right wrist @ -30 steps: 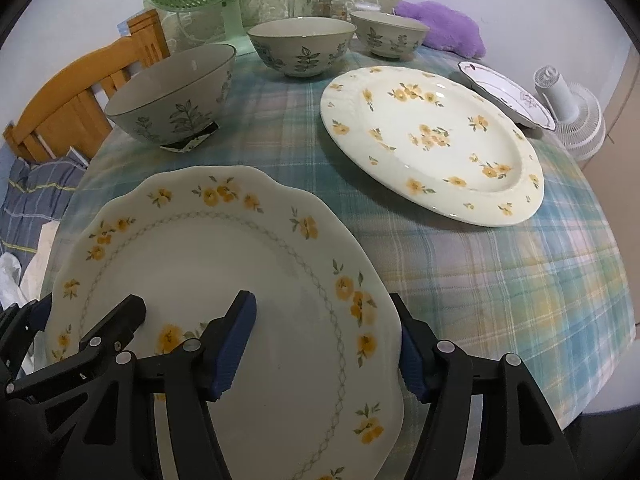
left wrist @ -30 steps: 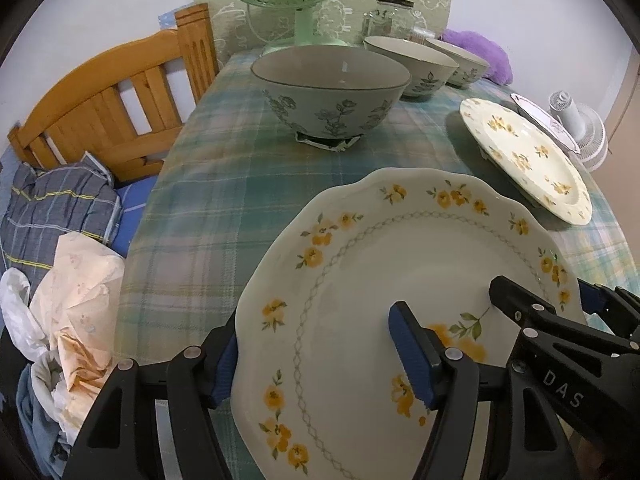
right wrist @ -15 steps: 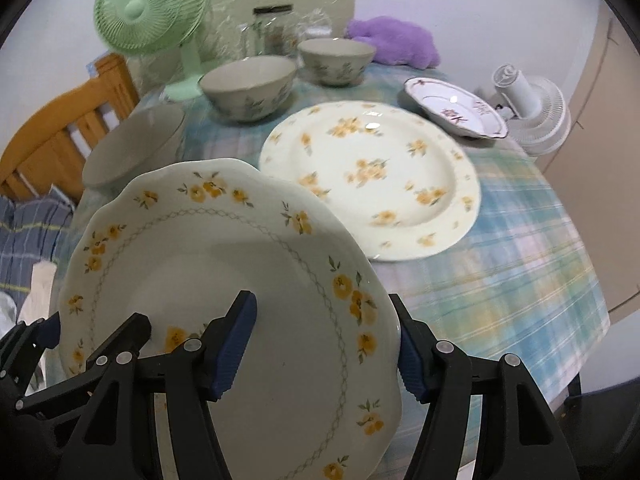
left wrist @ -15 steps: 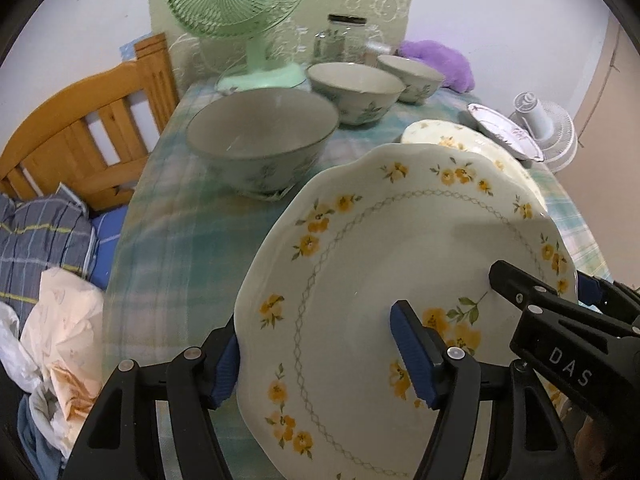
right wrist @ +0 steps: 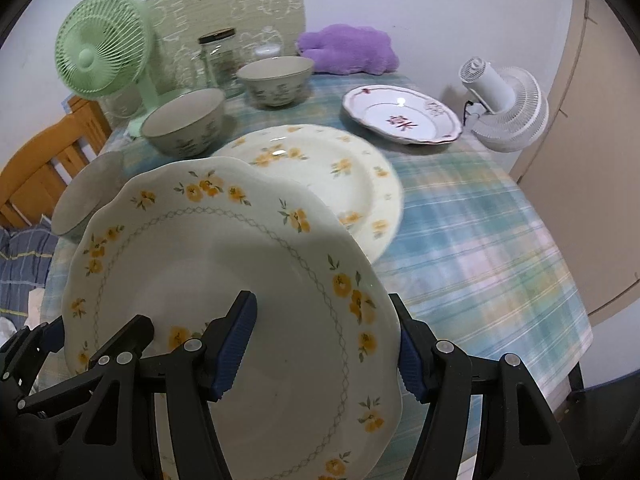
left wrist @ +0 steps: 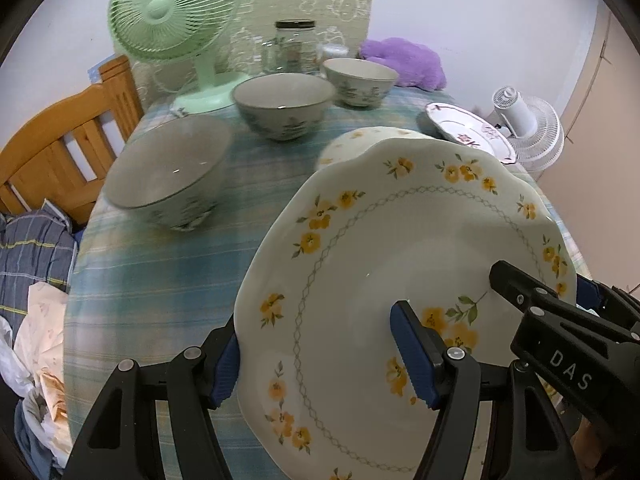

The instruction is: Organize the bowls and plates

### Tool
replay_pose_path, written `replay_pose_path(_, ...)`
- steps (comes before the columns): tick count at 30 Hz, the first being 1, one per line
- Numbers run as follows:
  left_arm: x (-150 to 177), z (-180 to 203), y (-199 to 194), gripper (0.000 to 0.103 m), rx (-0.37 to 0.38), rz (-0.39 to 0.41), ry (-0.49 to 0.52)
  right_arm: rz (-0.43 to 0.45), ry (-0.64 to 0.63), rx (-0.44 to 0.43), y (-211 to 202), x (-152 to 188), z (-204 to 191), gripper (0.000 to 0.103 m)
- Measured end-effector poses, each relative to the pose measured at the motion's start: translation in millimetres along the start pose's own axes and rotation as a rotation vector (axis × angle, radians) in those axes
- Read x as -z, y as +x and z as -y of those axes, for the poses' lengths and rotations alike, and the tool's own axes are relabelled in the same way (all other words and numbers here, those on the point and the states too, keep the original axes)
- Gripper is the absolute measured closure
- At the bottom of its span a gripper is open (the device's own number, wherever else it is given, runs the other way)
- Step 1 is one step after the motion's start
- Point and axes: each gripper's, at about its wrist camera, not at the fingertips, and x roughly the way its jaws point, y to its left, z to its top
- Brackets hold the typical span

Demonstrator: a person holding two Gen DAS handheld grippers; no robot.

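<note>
Three bowls (left wrist: pixel 168 172) beyond held plate (left wrist: pixel 400 280)

Soft even indoor light, motion-blurred tablecloth (right wrist: pixel 500 240) (bowls too), dark fisheye corners, faint plate shadow

A green fan (left wrist: pixel 172 12) stands by a glass jar (left wrist: pixel 295 46). A purple plush (right wrist: pixel 348 50) lies near a white fan (right wrist: pixel 506 110). A wooden chair (left wrist: pixel 60 140) waits beside the checked tablecloth (right wrist: pixel 480 240).

A round table covered by a blue-green plaid cloth (right wrist: pixel 480 232) is set against a plain white wall (left wrist: pixel 460 8); a slatted wooden chair (left wrist: pixel 60 148) is placed beside it.
</note>
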Motion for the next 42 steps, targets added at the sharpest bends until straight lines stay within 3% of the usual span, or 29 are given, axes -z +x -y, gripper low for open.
replay_pose_path(11,-24,80,17,0.033,0.021,0.0,0.014,-0.003,0.015,0.023,3,-24,81,0.036)
replay_pose_path(26,-31,174,51,0.033,0.052,-0.025,0.034,-0.027,0.036,0.064,20,-38,180,0.036)
replay_pose_path(42,-26,224,89,0.033,0.017,-0.108,0.024,-0.115,0.042,0.057,60,-36,239,0.036)
